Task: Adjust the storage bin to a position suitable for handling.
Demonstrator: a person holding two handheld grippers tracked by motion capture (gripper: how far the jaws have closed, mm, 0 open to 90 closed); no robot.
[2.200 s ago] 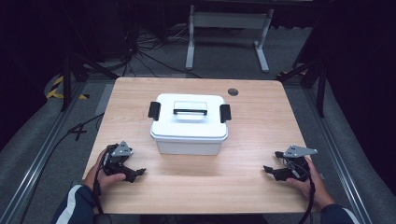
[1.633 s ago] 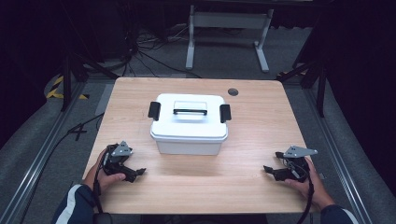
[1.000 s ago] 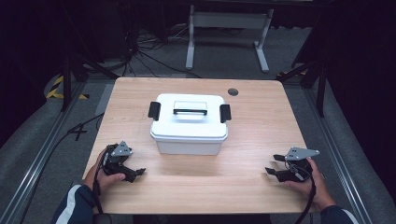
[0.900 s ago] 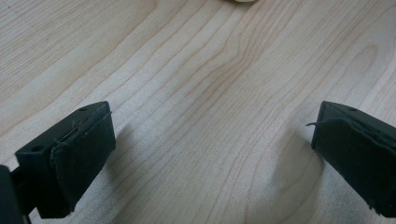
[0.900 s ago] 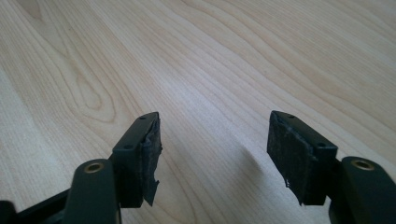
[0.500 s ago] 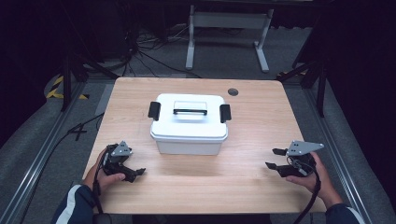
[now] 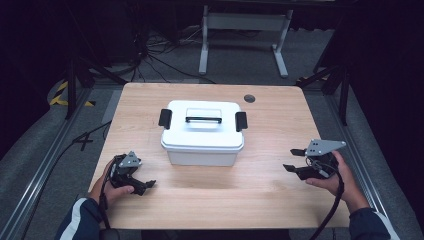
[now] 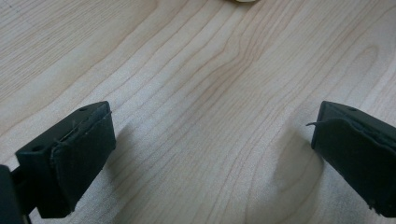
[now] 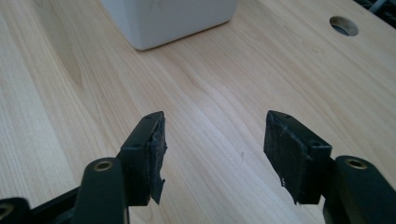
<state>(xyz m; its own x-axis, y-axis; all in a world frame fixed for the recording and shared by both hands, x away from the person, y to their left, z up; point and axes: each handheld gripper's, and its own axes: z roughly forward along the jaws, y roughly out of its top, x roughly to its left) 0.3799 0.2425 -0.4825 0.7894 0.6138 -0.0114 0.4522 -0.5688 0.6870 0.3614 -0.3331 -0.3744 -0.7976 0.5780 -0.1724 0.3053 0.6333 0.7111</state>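
A white plastic box (image 7: 202, 132) with a lid, a black handle and a black latch at each end stands in the middle of the wooden table (image 7: 280, 125). My left gripper (image 7: 145, 186) rests on the table near the front left, jaws pointing right. In the left gripper view it (image 8: 215, 154) is open wide over bare wood. A hand holds my right gripper (image 7: 291, 159) just above the table at the front right, pointing left toward the box (image 9: 168, 18). This gripper (image 9: 215, 149) is open; its jaws have just been closing a little, with nothing between them.
A round hole (image 7: 249, 98) is cut into the table behind the box on the right; it shows as well in the right gripper view (image 9: 343, 25). Cables and a white metal stand (image 7: 240, 30) lie on the floor beyond the far edge.
The right hand has lifted its gripper off the table and its jaws have narrowed slightly. The left gripper and the box have not moved.
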